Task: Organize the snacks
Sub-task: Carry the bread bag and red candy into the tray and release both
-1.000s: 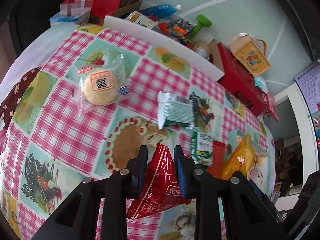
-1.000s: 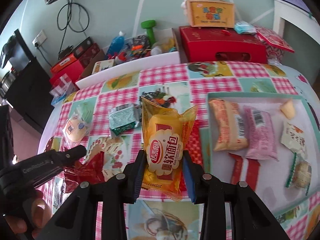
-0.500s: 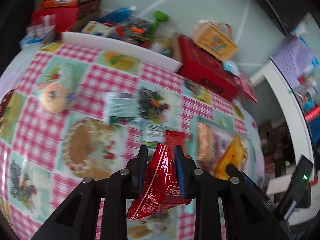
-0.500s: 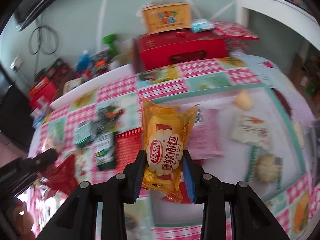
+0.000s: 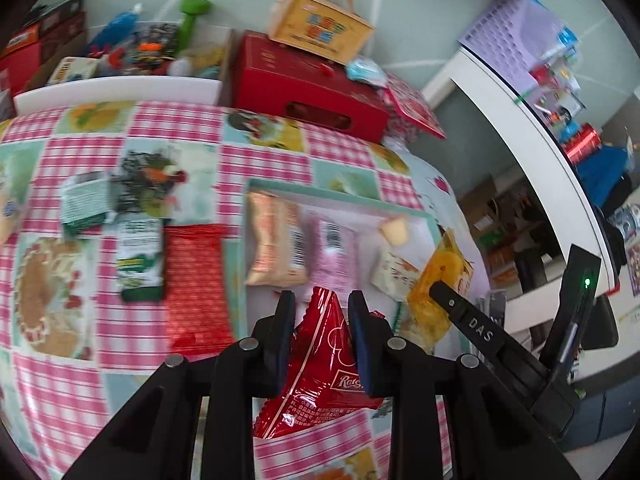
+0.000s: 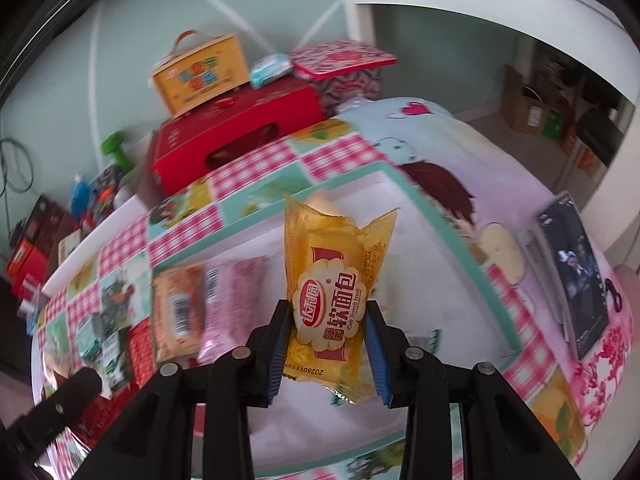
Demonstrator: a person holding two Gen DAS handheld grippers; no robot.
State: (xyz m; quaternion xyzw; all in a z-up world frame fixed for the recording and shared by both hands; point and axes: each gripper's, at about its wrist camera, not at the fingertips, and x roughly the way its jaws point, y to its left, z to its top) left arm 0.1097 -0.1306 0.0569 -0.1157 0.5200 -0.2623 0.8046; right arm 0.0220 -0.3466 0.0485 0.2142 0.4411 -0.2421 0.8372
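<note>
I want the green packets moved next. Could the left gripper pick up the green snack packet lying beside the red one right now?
Probably not: the left gripper is shut on a red snack bag, so nothing else fits. The green packet itself lies uncovered.

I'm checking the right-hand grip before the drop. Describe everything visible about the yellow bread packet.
The yellow bread packet is a glossy, translucent plastic pillow pack with crimped ends, printed with a cream cloud-shaped label, red Chinese characters and the words Soft French bread. It looks sealed and puffy. It stands roughly upright, lifted off the table, clamped at its lower half between the blue pads of the right gripper, above the white tray. Nothing else touches it. The left wrist view shows it from the side.
</note>
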